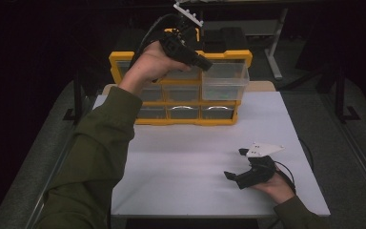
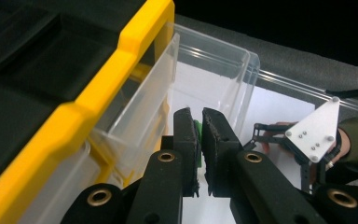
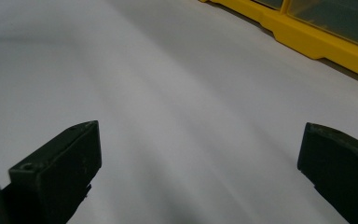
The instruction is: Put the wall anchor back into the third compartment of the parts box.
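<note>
Left gripper (image 2: 199,140) is up at the top right corner of the yellow drawer cabinet (image 1: 124,58), jaws nearly together and pinching a small green piece (image 2: 197,133); just a sliver of green shows between the pads, so what it is can't be told. In the high view the same gripper (image 1: 205,63) sits right above the pulled-out clear drawer (image 1: 225,78), which sticks forward from the cabinet's top row at the right end. In the left gripper view the jaw tips hang over the drawer's open mouth, close to its near wall (image 2: 140,116) and just beside the yellow cabinet frame (image 2: 116,56); the inside of the drawer (image 2: 209,79) looks clear ahead of the tips. No contact visible between the jaws and the drawer wall, but the gap on the cabinet side is tight. Right gripper (image 1: 242,164) rests low over the white table (image 1: 181,162) near its front right, well apart from the cabinet, jaws spread wide with nothing between them. The right gripper view shows bare tabletop (image 3: 177,93) between the two pads (image 3: 65,158), with the cabinet's yellow base edge (image 3: 307,37) well ahead. Plenty of open table between the cabinet front and the right gripper; table edge is near on the right hand's (image 1: 279,186) side.
</note>
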The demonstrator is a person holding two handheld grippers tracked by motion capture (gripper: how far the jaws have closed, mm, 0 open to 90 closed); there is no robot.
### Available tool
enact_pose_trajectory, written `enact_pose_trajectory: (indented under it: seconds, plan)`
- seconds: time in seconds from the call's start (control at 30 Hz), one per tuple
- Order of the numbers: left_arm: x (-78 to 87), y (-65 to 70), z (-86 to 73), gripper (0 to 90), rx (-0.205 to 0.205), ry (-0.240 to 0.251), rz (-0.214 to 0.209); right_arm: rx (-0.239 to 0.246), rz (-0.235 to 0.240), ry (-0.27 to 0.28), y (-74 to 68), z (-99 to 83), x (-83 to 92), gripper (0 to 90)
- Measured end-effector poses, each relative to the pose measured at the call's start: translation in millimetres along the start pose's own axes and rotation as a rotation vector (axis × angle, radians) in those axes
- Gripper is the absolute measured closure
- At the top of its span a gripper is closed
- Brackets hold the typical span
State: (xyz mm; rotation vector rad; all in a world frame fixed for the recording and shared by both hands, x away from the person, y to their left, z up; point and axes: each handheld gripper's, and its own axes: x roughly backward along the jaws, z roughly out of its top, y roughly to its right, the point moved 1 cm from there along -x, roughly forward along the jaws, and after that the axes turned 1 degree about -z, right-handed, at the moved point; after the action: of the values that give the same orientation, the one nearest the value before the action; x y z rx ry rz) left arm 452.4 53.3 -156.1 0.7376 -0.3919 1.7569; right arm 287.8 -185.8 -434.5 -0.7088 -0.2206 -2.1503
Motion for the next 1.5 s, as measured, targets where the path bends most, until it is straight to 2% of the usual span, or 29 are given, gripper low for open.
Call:
enact_pose_trajectory:
  seconds: [0.23,0.3,0.6,0.63,0.67,0.8,0.9,0.93,1.07,1.27,1.37,1.47,1.5]
  plan:
    - [-15.8,-2.0,1.3,84.5,0.002,-0.016,-0.016,-0.001,0.003,0.005,0.2,0.1,0.8,0.0]
    - [-17.5,-0.8,1.8,78.5,0.011,-0.004,-0.012,0.0,0.002,0.006,0.4,0.2,0.8,0.0]
    - [2.7,-1.1,-8.3,71.3,0.008,0.016,-0.014,0.002,0.002,0.009,0.6,0.1,1.1,0.0]
    - [8.9,-0.3,-13.7,71.3,0.002,0.01,0.002,0.0,0.002,0.006,0.3,0.1,0.9,0.0]
    - [11.8,-0.2,-16.9,67.2,0.002,0.017,0.003,-0.001,0.003,0.004,0.0,0.0,0.6,0.0]
    - [22.7,1.4,-31.7,60.9,-0.007,0.019,0.017,0.0,-0.001,-0.002,0.2,-0.3,0.5,0.0]
    - [27.9,2.5,-43.7,56.2,0.001,0.024,0.032,-0.003,-0.002,-0.001,0.2,-0.3,0.8,0.0]
    - [27.9,2.5,-43.7,54.6,0.001,0.024,0.032,-0.003,-0.002,-0.001,0.2,-0.3,0.8,0.0]
    - [30.7,2.9,-63.2,47.6,0.008,0.017,0.051,0.001,-0.003,-0.003,0.1,-0.4,0.2,0.0]
    - [31.2,4.4,-95.6,37.3,0.03,0.042,0.074,0.0,-0.003,0.003,0.3,-0.5,0.0,0.0]
    - [29.5,6.0,-109.0,34.3,0.039,0.048,0.069,0.003,-0.002,0.001,0.0,-0.8,0.0,0.0]
    - [26.3,8.8,-125.2,31.2,0.041,0.046,0.077,0.001,-0.003,0.001,-0.2,-0.6,-0.4,0.0]
    - [26.0,8.6,-129.1,30.1,0.03,0.039,0.082,0.002,-0.003,0.0,-0.2,-0.7,-0.5,0.0]
